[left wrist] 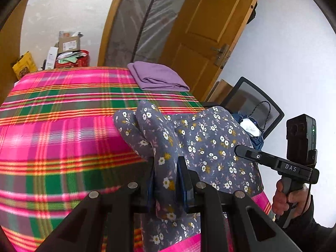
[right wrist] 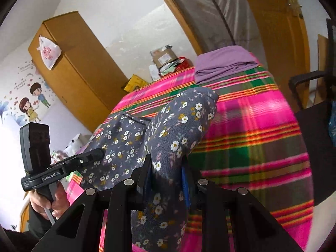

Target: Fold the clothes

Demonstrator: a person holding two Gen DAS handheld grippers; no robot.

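Note:
A grey floral garment (left wrist: 199, 138) hangs lifted above the pink plaid bed cover (left wrist: 63, 126). My left gripper (left wrist: 167, 180) is shut on a bunched fold of it, and the cloth stretches right to my right gripper (left wrist: 239, 149), held by a hand (left wrist: 283, 199). In the right wrist view the floral garment (right wrist: 174, 130) rises between the pads of my right gripper (right wrist: 167, 174), which is shut on it. From there the cloth spans left to my left gripper (right wrist: 98, 153), gripped by a hand (right wrist: 52, 199). A folded purple cloth (left wrist: 157, 76) lies at the bed's far edge.
A black mesh chair (left wrist: 252, 105) with a blue bag stands right of the bed, beside a wooden door (left wrist: 205, 31). Boxes and a red tin (left wrist: 71, 58) sit beyond the bed's far left. A wooden cabinet (right wrist: 73, 63) stands by the wall.

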